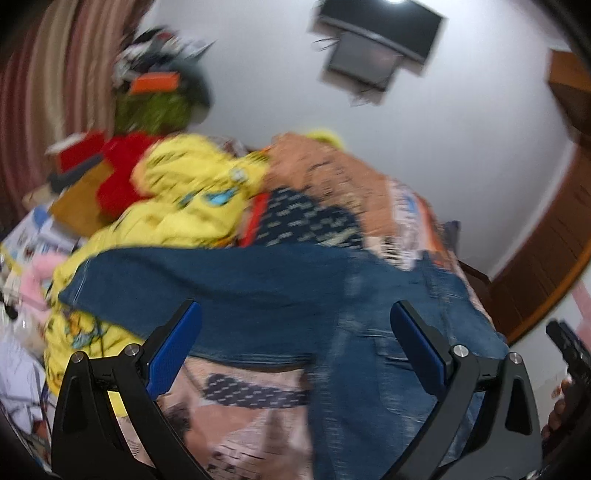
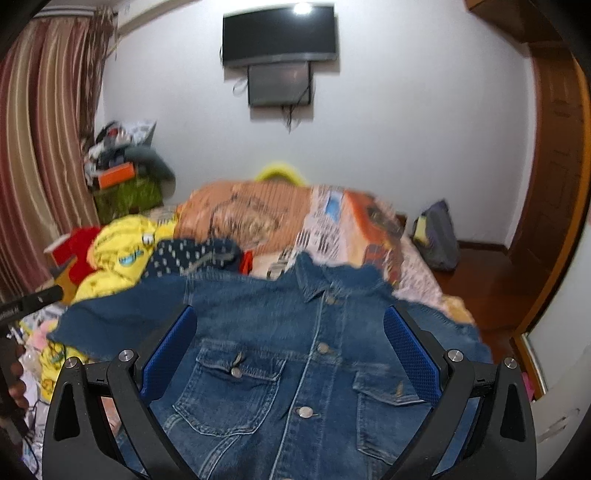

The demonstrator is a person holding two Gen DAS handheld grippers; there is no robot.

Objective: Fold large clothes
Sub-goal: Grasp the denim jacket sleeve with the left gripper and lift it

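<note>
A blue denim jacket (image 2: 295,354) lies front up on the bed, collar toward the far wall, buttons and two chest pockets showing. Its left sleeve (image 2: 122,314) stretches out to the left. In the left wrist view the jacket (image 1: 369,325) is blurred, with the sleeve (image 1: 207,273) running left. My right gripper (image 2: 290,325) is open above the jacket's chest, holding nothing. My left gripper (image 1: 295,321) is open above the sleeve and the jacket's left side, holding nothing. The right gripper's tip shows at the left wrist view's right edge (image 1: 567,350).
The bed has a patterned sheet (image 2: 332,221). A yellow printed garment (image 2: 122,254), a navy patterned one (image 2: 192,254) and red cloth (image 2: 83,243) pile at the left. Boxes and clutter (image 2: 122,166) stand by the curtain (image 2: 44,129). A TV (image 2: 279,35) hangs on the wall. A wooden door (image 2: 554,166) is at right.
</note>
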